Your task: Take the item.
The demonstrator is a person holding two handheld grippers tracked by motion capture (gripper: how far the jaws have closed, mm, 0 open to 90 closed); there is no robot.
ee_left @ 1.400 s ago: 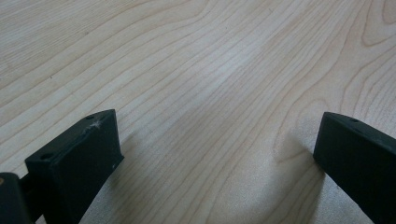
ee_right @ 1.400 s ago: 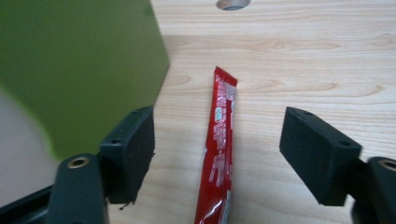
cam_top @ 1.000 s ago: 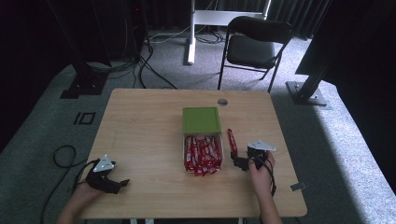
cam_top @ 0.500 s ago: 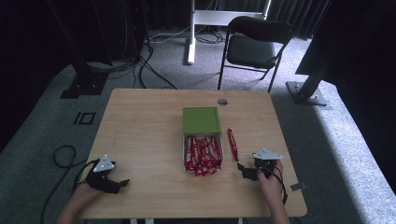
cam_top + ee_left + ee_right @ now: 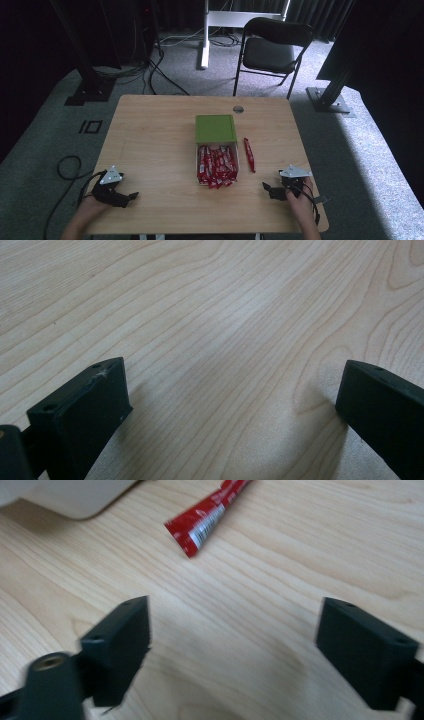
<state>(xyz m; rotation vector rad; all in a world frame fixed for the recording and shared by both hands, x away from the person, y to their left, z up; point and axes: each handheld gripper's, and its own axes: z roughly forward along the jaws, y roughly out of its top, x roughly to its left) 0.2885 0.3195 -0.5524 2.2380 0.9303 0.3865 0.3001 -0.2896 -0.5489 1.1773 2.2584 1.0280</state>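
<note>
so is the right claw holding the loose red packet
No, the right claw is open and empty, with the loose red packet lying on the table ahead of it.

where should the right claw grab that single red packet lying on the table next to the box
Grip the red packet across its narrow width near the middle, coming down from above, one jaw on each long edge. It lies flat on the table, long and thin, apart from the white box, so there is probably room on both sides. The right claw is open and just short of its near end.
</note>
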